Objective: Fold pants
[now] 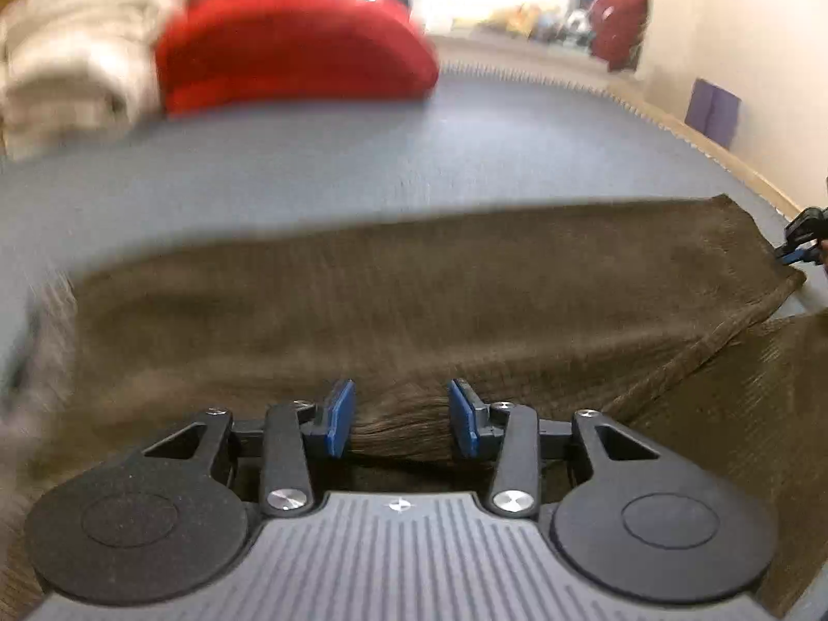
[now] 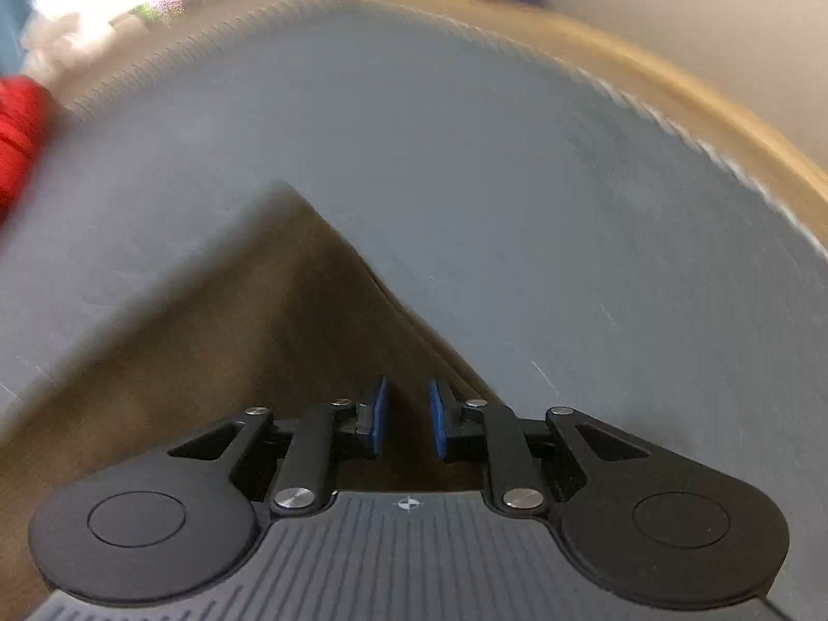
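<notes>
The brown pants (image 1: 414,300) lie across the grey mat (image 1: 362,165), long axis running left to right. The left gripper (image 1: 402,416) pinches a bunched fold at the near edge; the right gripper (image 2: 409,419), narrowed, straddles the right-hand corner, its hold unclear.

The brown pants (image 1: 414,300) ran off the left-wrist view's lower corners, their left end smeared by blur. Only blue fingertips of the right gripper (image 1: 799,246) showed at that view's edge.

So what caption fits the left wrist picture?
Left gripper pinching bunched brown ribbed pants on a grey mat.
</notes>
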Motion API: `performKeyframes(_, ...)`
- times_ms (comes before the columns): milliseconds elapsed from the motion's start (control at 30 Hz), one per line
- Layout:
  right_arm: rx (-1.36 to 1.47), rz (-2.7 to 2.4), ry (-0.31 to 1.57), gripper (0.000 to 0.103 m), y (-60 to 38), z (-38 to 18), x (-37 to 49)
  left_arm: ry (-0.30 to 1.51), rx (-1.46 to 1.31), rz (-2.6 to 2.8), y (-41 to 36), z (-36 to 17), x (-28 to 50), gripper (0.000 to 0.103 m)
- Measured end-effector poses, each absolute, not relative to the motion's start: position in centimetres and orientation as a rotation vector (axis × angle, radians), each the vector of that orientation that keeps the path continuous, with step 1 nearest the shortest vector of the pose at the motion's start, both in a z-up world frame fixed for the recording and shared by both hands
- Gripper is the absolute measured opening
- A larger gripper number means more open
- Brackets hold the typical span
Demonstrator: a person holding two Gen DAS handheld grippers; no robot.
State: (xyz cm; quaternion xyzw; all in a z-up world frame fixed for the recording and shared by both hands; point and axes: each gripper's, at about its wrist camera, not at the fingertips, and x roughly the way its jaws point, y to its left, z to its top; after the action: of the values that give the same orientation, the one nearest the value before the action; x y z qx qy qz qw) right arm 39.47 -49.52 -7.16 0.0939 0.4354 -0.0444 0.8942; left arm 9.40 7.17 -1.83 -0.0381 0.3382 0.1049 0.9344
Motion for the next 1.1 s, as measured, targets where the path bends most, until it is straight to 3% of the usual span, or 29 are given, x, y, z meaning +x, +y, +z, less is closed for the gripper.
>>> performKeyframes(100, 0.247, -0.176, 0.904, 0.018, -50.8, -5.6, 36.3, 0.885, -0.181, 0.214, 9.7, -4.1, 9.4, 0.046)
performKeyframes(267, 0.264, -0.142, 0.729, 0.021, -48.0, 1.6, 28.7, 0.747, -0.198, 0.190, 12.5, 0.5, 4.8, 0.045)
performKeyframes(567, 0.282, 0.239, 0.505, 0.024, -33.1, 14.4, 8.3, 0.747, -0.177, 0.162, 21.5, 4.8, -4.0, 0.045)
performKeyframes(833, 0.204, 0.510, 0.636, 0.024, -19.2, 10.4, -6.6, 0.820, -0.211, 0.216, 25.7, 2.7, -7.7, 0.045)
performKeyframes(967, 0.109, 0.599, 0.744, 0.024, -14.0, 7.1, -9.8, 0.809, -0.422, 0.267, 28.2, 1.9, -7.8, 0.045)
performKeyframes(1100, 0.139, 0.657, 0.686, 0.024, -11.4, 11.1, -11.4, 0.757, -0.530, 0.320, 29.1, 1.6, -8.6, 0.045)
